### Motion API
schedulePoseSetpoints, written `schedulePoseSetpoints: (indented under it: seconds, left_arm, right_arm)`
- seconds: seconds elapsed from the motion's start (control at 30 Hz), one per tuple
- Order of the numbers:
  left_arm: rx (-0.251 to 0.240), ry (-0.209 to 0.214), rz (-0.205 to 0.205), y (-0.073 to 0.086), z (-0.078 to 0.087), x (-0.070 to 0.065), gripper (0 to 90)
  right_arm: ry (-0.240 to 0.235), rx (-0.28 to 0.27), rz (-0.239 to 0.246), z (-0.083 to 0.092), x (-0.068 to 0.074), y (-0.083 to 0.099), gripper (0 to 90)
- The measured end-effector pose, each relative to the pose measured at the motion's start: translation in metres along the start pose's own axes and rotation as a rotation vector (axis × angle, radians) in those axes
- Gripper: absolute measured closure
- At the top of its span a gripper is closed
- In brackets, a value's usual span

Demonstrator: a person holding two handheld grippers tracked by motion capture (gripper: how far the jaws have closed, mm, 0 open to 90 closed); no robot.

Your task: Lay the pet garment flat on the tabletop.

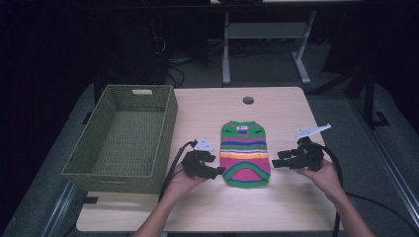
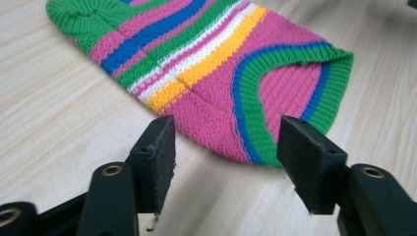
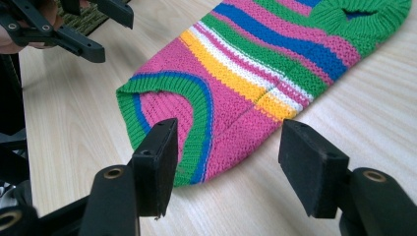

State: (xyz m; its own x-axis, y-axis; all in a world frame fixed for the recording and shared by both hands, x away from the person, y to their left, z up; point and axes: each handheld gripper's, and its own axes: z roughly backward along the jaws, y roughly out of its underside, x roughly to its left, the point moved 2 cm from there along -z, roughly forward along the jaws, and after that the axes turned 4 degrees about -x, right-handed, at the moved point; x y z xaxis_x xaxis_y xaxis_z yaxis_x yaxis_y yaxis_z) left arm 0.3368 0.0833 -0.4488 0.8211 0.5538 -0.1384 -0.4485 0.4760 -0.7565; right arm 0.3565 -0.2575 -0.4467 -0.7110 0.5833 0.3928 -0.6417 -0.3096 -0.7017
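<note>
A small knitted sweater (image 1: pixel 244 155) with green, pink, blue, white and yellow stripes lies flat on the light wooden table (image 1: pixel 289 111), its green collar toward the far side. My left gripper (image 1: pixel 220 164) rests at the sweater's near left corner, jaws open and empty. In the left gripper view the sweater (image 2: pixel 221 64) lies just beyond the open left gripper (image 2: pixel 226 142). My right gripper (image 1: pixel 275 158) is at the sweater's right edge, also open. The right gripper view has the hem of the sweater (image 3: pixel 255 73) just ahead of the right gripper (image 3: pixel 228 152), with the left gripper (image 3: pixel 74 24) beyond.
A green woven basket (image 1: pixel 168 123) with nothing in it stands on the left part of the table, close to my left hand. A round cable hole (image 1: pixel 248 100) sits near the table's far edge. Desk legs and cables stand on the floor behind.
</note>
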Motion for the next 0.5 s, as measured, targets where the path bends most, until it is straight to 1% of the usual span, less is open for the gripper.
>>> schedulePoseSetpoints:
  seconds: [0.03,0.07,0.1,0.13,0.17,0.23,0.3,0.33,0.37,0.4,0.43,0.47,0.5]
  left_arm:
    - [-0.009,-0.004,0.001,0.001,0.001,-0.001,37.6]
    - [-0.005,-0.001,-0.005,0.002,0.002,-0.001,37.3]
    - [-0.009,0.001,-0.003,0.003,0.003,-0.002,37.0]
    - [-0.013,0.000,0.008,0.003,0.003,-0.002,36.1]
    - [-0.008,-0.004,-0.006,0.004,0.005,-0.002,35.7]
    - [-0.010,-0.005,0.001,0.005,0.007,-0.003,35.1]
    - [-0.015,-0.004,0.001,0.007,0.009,-0.004,33.7]
    - [-0.018,-0.003,0.003,0.008,0.009,-0.005,33.7]
    - [-0.017,-0.006,-0.004,0.009,0.010,-0.005,33.0]
    - [-0.022,-0.005,0.006,0.010,0.012,-0.006,32.5]
    - [-0.020,-0.005,-0.003,0.011,0.013,-0.006,32.1]
    - [-0.028,-0.005,0.010,0.012,0.013,-0.007,31.9]
    - [-0.024,-0.008,0.003,0.014,0.015,-0.007,31.5]
  right_arm:
    - [0.000,-0.001,0.005,0.001,0.000,0.001,39.0]
    - [0.004,-0.004,0.005,0.002,0.001,0.002,39.0]
    - [0.005,-0.012,0.008,0.003,0.001,0.003,39.0]
    - [0.003,-0.010,0.006,0.003,0.002,0.004,38.7]
    - [0.006,-0.011,0.007,0.004,0.002,0.005,38.6]
    - [0.005,-0.013,0.011,0.005,0.002,0.007,38.4]
    - [0.008,-0.002,0.001,0.006,0.003,0.009,37.3]
    - [0.009,-0.006,0.008,0.006,0.003,0.010,37.4]
    - [0.009,-0.006,0.010,0.007,0.004,0.011,37.1]
    - [0.010,-0.005,0.008,0.008,0.004,0.012,36.9]
    - [0.010,-0.007,0.012,0.008,0.004,0.014,36.7]
    - [0.011,-0.006,0.006,0.009,0.004,0.015,36.4]
    - [0.013,-0.006,0.007,0.009,0.004,0.016,36.2]
